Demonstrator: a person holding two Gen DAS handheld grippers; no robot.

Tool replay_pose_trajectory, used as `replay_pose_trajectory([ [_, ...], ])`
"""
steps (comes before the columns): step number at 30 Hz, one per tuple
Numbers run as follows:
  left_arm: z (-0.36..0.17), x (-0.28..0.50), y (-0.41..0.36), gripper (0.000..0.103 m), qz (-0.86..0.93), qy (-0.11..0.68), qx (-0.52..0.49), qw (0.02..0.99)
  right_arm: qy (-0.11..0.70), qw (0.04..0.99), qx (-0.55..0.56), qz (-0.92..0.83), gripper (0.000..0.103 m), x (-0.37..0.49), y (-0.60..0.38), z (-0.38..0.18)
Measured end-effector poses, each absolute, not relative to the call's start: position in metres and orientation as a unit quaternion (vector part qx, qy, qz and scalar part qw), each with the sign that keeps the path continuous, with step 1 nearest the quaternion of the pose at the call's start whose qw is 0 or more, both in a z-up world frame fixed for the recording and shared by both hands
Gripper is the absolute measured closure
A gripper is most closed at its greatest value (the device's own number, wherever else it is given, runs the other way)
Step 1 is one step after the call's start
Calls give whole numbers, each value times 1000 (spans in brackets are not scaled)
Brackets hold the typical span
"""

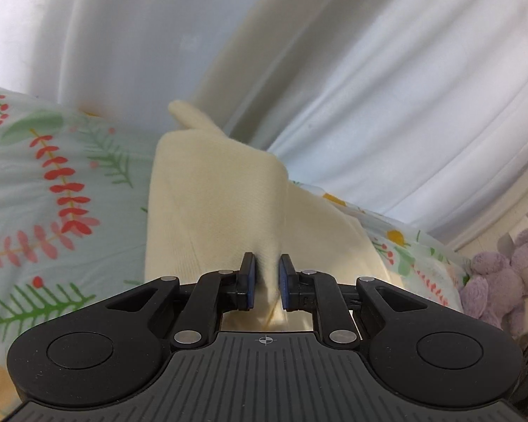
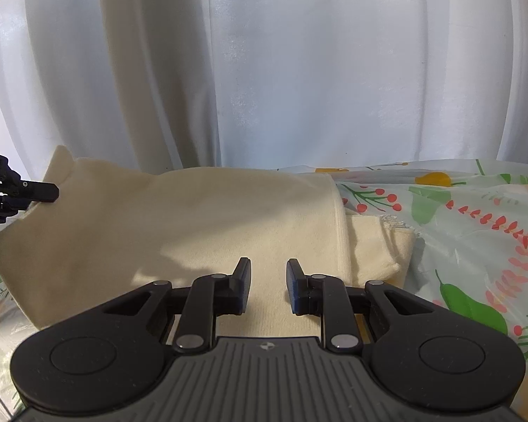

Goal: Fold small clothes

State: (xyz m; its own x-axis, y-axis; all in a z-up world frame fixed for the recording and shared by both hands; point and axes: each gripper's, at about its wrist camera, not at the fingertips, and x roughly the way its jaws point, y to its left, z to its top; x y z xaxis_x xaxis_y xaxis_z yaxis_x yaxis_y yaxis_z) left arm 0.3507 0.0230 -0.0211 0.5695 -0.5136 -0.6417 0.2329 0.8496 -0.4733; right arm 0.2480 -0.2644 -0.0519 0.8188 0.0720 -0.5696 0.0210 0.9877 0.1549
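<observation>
The white curtain hangs beyond the fingertips of both grippers and fills the upper part of both views. Below it, the floral sheet spreads under and to both sides of the fingers.

The cream garment lies on the sheet. In the right wrist view it extends from directly beneath the fingers outward to the left, with a folded edge and a frayed lower layer just right of the right finger. In the left wrist view the garment rises from between the fingers into a raised, tented ridge ahead of them.

A purple plush bear sits well to the right of the left gripper's fingers, at the edge of the sheet.

The left gripper is closed on a pinch of the garment; cloth fills the narrow gap between its pads. The right gripper stands with a modest gap between its fingers, above the cloth. Whether its tips touch or pinch the cloth cannot be told; no cloth is seen between its pads.

Handling: the garment appears light, soft and limp. Expect it to sag and drag wherever it is unsupported. Take hold at a corner or hemmed edge, where layers are thicker. Grip both layers together; a single layer is likely to slide apart.
</observation>
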Motion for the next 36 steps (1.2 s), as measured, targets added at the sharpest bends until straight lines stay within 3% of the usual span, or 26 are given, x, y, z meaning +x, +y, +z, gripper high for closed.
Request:
replay_pose_trajectory([
  [5, -57, 345, -4, 89, -219, 431, -140, 864, 311, 947, 78, 13, 82, 247, -268, -55],
  [10, -36, 331, 9, 88, -223, 430, -141, 864, 324, 942, 81, 18, 82, 246, -271, -60],
  [14, -5, 314, 31, 71, -209, 386, -142, 887, 321, 943, 84, 21, 82, 248, -271, -61],
  [17, -3, 316, 46, 70, -166, 378, -144, 899, 322, 942, 87, 27, 82, 252, -269, -62],
  [23, -49, 320, 35, 70, -200, 447, -154, 858, 323, 942, 76, 50, 82, 258, -255, -60],
  [29, -42, 308, 36, 63, -194, 425, -152, 871, 339, 932, 86, 98, 82, 276, -243, -55],
  [32, -30, 300, 51, 53, -175, 407, -165, 881, 350, 917, 132, 139, 78, 294, -242, -49],
  [36, -23, 296, 73, 50, -123, 387, -172, 897, 369, 886, 203, 192, 60, 323, -237, -48],
])
